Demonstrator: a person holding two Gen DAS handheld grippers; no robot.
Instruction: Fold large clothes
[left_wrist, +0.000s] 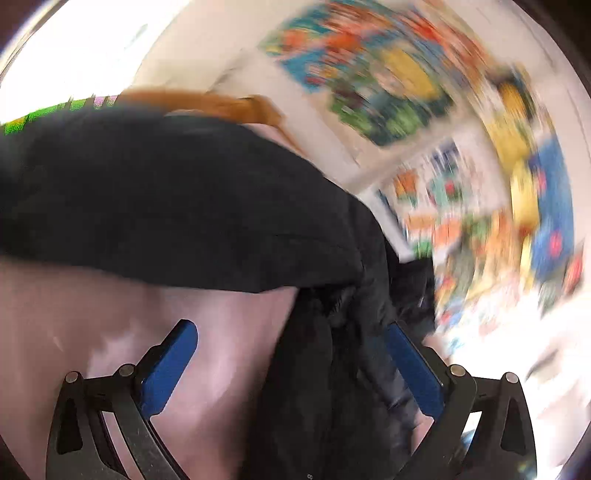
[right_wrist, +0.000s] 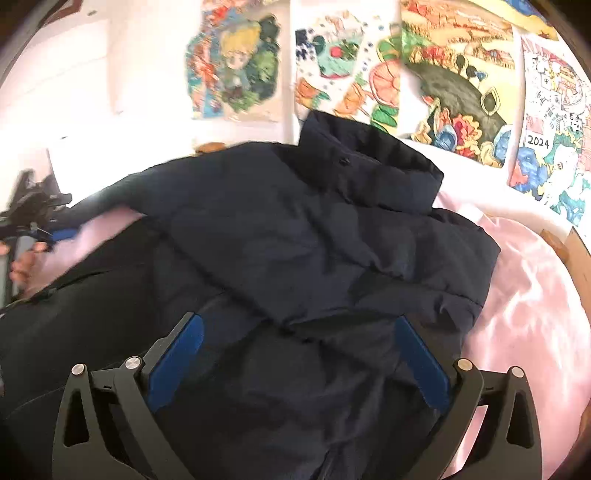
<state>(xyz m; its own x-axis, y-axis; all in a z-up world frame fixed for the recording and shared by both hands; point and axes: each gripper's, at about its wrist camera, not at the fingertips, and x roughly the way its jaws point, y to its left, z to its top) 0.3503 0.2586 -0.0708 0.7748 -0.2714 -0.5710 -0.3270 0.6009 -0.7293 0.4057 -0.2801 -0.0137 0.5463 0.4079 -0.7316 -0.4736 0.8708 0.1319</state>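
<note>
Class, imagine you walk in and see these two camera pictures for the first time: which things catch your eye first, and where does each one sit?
First comes the dark navy puffer jacket, spread across the middle of a shiny pink sheet, its collar standing toward the wall. Behind it, bright children's drawings cover the white wall, one marked 2024 at the right. At the bottom of each view, open blue-padded fingers frame the jacket: the right gripper over its lower part, the left gripper at a bunched dark fold.

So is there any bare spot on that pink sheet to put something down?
Yes: the pink sheet is bare right of the dark jacket, below the wall drawings. A smaller patch shows at the jacket's left. The middle is all jacket.
</note>
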